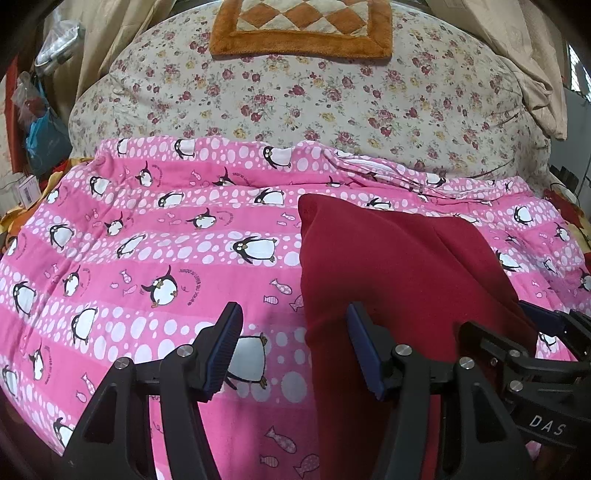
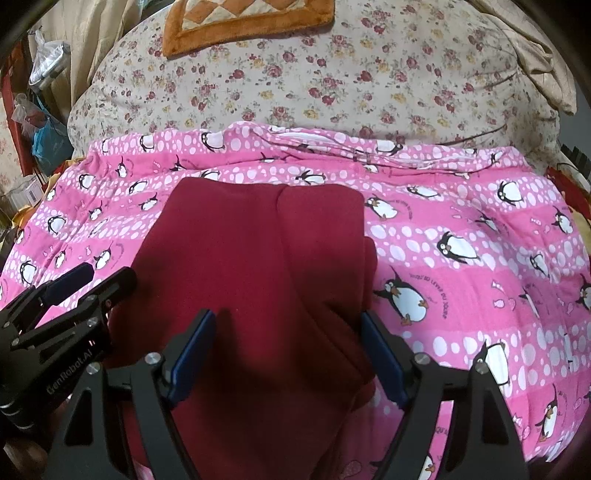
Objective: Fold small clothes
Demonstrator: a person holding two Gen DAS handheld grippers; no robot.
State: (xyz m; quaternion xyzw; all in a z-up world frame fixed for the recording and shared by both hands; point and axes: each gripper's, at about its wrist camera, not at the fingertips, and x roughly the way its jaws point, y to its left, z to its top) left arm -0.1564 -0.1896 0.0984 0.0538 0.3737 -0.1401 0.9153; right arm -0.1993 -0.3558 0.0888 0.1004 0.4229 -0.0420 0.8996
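Observation:
A dark red garment [image 1: 391,273] lies on a pink penguin-print blanket [image 1: 147,236]; it fills the middle of the right wrist view [image 2: 258,266], with a fold line down it. My left gripper [image 1: 293,314] is open, its fingers astride the garment's left edge just above the blanket. My right gripper [image 2: 286,321] is open over the garment's near end, holding nothing. Each gripper shows at the edge of the other's view: the right one [image 1: 546,328] and the left one [image 2: 85,280].
A floral quilt [image 1: 314,99] is heaped behind the blanket, with an orange checked mat [image 1: 301,29] on top. Beige curtains [image 1: 517,48] hang at the sides. Bags and clutter [image 1: 44,122] sit at the far left.

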